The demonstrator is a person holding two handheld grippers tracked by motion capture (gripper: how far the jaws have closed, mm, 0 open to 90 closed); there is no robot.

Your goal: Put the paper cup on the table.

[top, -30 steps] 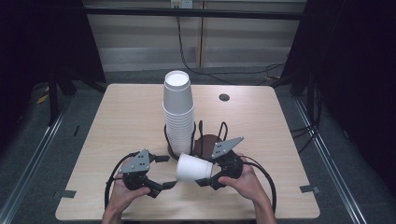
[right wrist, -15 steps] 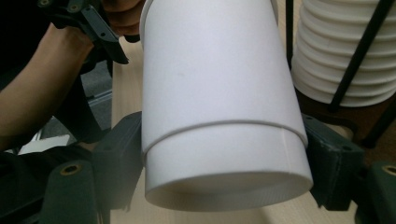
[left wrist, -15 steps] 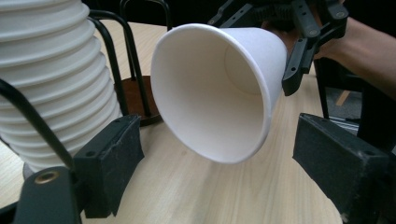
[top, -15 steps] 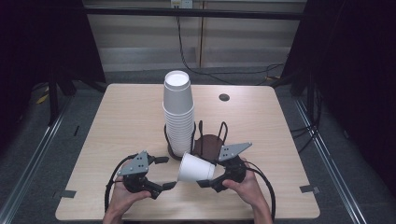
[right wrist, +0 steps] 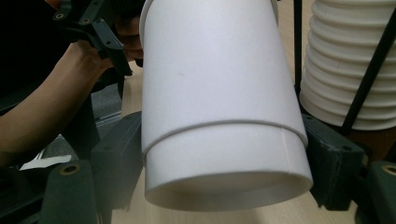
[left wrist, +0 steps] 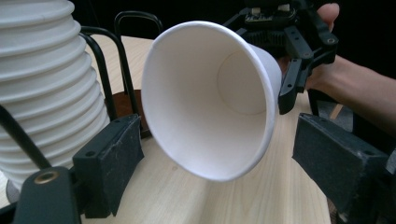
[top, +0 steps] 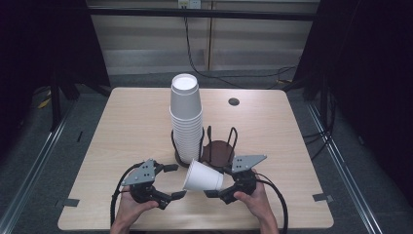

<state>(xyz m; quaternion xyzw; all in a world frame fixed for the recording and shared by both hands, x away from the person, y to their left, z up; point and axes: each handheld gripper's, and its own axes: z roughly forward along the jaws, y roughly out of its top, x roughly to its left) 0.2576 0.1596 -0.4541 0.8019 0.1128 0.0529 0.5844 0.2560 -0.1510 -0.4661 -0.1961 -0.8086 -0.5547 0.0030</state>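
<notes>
Right gripper (top: 216, 187) pinches white paper cups (top: 203, 176) near the base, two nested, held on their side just in front of the wire cup holder (top: 207, 146), mouth toward the left gripper (top: 174, 181). Left gripper's jaws stand apart, nothing between them, rim just ahead. Cups likely very light, thin-walled, easily crushed, a bit slick; safest hold is light pressure at the stiffer rolled rim (left wrist: 205, 100).

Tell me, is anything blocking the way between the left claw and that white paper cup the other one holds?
Nothing visible. The white paper cup lies sideways in the right claw, its open mouth facing the left claw, with bare table between.
</notes>
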